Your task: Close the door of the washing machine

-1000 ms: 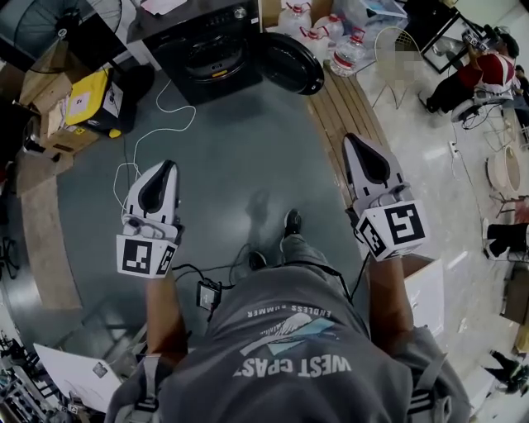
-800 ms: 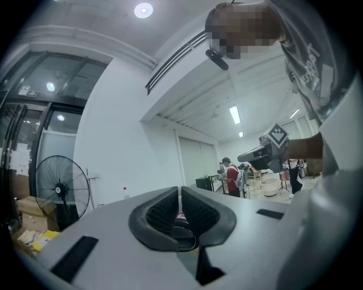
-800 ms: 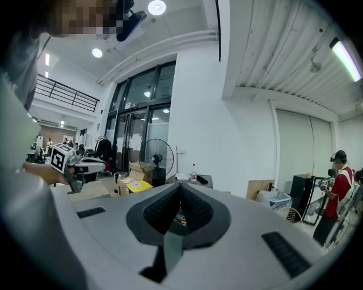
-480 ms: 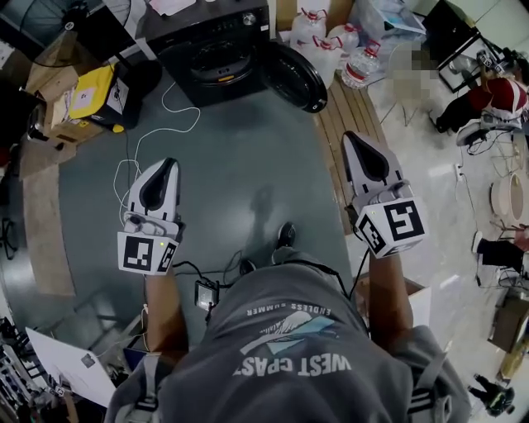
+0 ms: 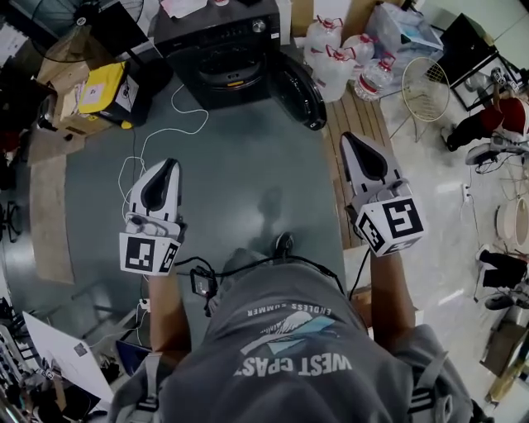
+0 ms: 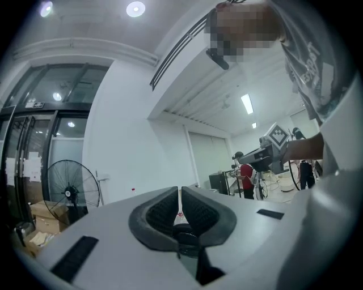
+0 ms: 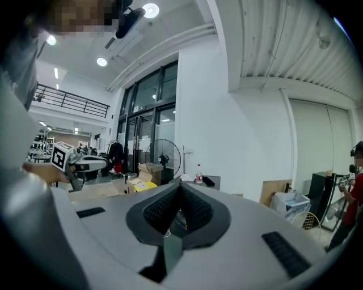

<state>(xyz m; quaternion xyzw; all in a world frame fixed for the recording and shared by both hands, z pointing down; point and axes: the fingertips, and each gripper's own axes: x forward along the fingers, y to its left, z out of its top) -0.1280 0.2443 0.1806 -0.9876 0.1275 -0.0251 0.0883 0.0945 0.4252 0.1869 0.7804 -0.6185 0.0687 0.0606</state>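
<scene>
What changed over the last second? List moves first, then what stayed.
The person stepped toward the washing machine, now lower and nearer in the head view. Nothing was grasped or released. Unchanged: its door hangs open; left gripper and right gripper shut, empty.

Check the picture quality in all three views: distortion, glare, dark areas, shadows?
Head view: evenly lit and sharp, edges bent by the wide lens; the washing machine reads dark, and a soft shadow lies on the floor. Left gripper view: heavy fisheye, black corners, a ceiling light blown out. Right gripper view: same fisheye and black corners, bright ceiling light.
</scene>
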